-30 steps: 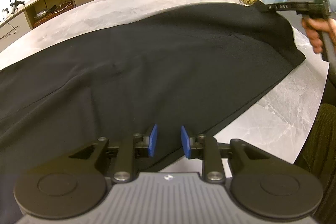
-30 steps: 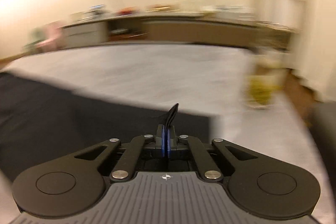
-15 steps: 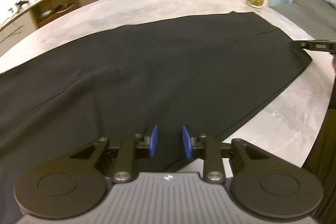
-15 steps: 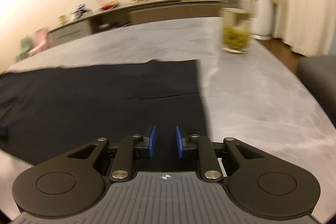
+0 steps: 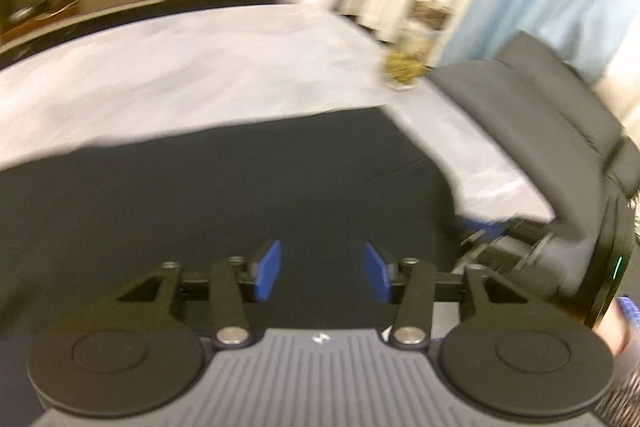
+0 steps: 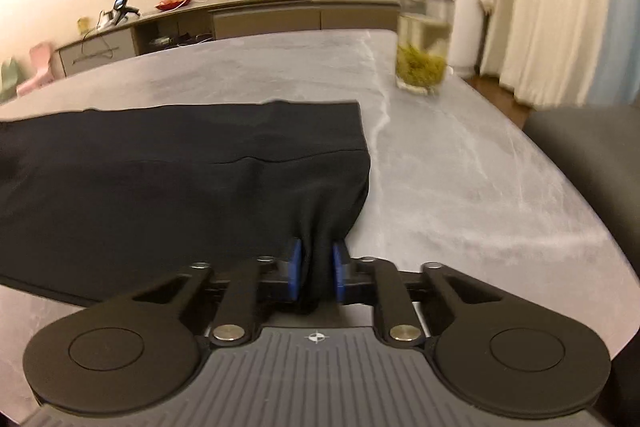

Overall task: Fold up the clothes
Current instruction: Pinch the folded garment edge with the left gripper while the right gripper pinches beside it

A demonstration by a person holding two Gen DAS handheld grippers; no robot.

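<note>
A black garment (image 6: 168,167) lies spread flat on the grey marble table (image 6: 460,163); it also fills the lower half of the blurred left wrist view (image 5: 200,195). My right gripper (image 6: 314,273) is closing on a bunched near-right corner of the garment, with cloth pinched up between the blue pads (image 6: 295,277). My left gripper (image 5: 320,273) is open wide and empty, just above the garment near its front edge. The right gripper also shows in the left wrist view (image 5: 484,227), close to the right of the left one.
A glass jar with yellow-green contents (image 6: 424,39) stands on the table beyond the garment's right end. A dark grey chair (image 6: 592,147) sits off the table's right edge. A sideboard (image 6: 240,15) with small items runs along the back wall.
My left gripper swung right towards the garment's right end and opened wider. My right gripper, open half a second ago, moved down to the near-right corner and closed on the cloth.
</note>
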